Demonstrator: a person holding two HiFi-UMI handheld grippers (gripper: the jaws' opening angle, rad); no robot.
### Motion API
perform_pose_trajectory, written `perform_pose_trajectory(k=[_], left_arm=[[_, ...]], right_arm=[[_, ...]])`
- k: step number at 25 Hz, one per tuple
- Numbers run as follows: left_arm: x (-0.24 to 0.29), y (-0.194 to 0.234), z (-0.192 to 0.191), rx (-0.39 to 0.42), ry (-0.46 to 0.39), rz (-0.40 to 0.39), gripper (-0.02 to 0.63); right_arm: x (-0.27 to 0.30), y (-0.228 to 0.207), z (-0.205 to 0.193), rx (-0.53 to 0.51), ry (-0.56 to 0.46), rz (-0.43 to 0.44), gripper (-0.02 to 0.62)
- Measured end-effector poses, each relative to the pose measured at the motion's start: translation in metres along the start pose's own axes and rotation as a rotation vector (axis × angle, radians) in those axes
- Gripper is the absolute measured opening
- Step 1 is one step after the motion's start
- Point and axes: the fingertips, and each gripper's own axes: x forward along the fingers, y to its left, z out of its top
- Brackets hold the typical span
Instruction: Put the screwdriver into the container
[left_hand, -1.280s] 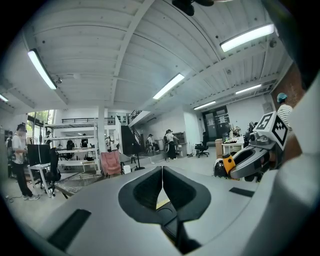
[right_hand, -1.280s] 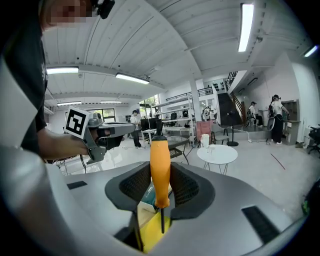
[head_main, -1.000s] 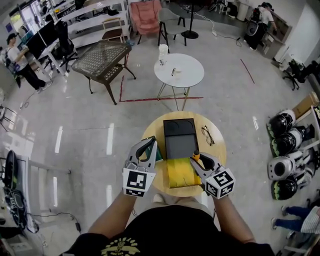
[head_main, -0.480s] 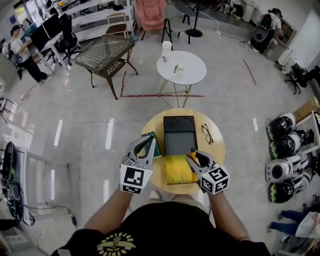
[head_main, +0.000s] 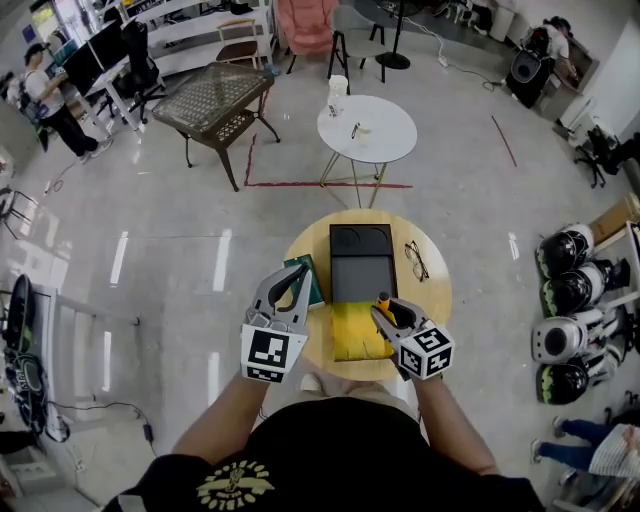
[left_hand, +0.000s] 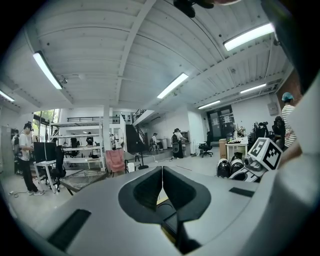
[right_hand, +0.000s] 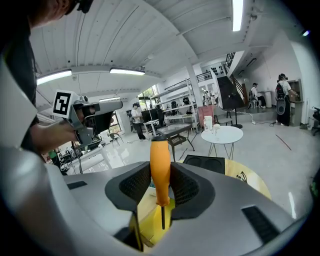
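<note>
Head view: over the round wooden counter (head_main: 432, 300), the right claw (head_main: 388, 312) holds an orange-handled screwdriver (head_main: 382, 299) above a yellow rectangular object (head_main: 358, 338), next to the black rectangular container (head_main: 361, 268). The left claw (head_main: 297, 283) hovers at the counter's left edge.

Left gripper view: the claw (left_hand: 161, 187) is clenched on nothing.

Right gripper view: the claw (right_hand: 160, 187) grips the screwdriver (right_hand: 160, 167) upright by its handle, shaft pointing down.

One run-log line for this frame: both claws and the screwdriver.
left claw: shut, empty | right claw: shut on screwdriver, tip down | over: yellow object at black container near end | in container: not yet
</note>
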Motion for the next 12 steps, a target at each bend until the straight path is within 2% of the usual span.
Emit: perform_pose_trajectory(k=[12], left_arm=[[-0.008, 0.003, -0.007, -0.003, 0.016, 0.038, 0.02]], right_arm=[[0.019, -0.009, -0.051, 0.039, 0.1, 0.027, 0.132]])
